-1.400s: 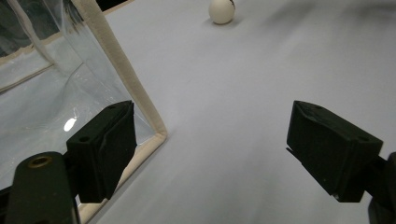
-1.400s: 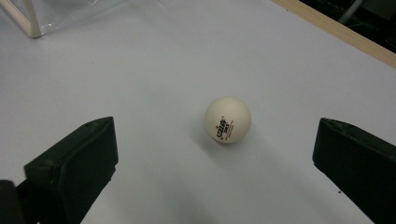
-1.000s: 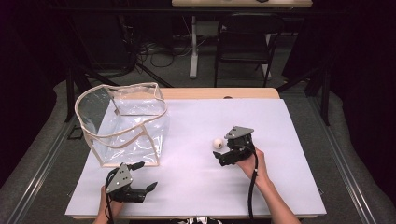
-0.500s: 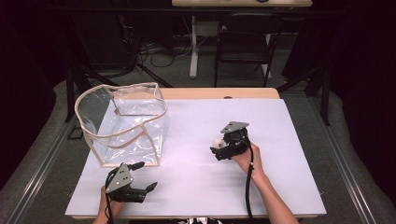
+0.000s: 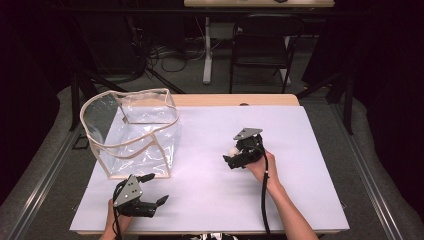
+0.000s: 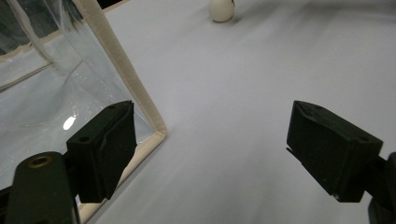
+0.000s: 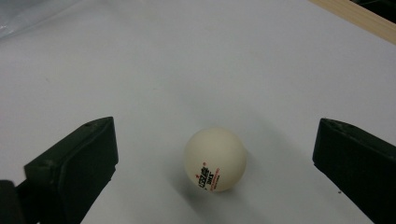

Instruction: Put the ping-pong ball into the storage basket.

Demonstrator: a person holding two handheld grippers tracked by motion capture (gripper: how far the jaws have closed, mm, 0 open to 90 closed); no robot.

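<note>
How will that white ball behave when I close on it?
The ball looks like a table tennis ball, so probably very light. Round and smooth on the flat sheet, it may roll or squirt away unless the open right gripper closes centred.

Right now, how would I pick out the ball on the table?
Start at the white table, then find the right gripper right of the clear bag. The ball lies on the surface between that gripper's open fingers, untouched: small, round, cream-white, with red and black print.
</note>
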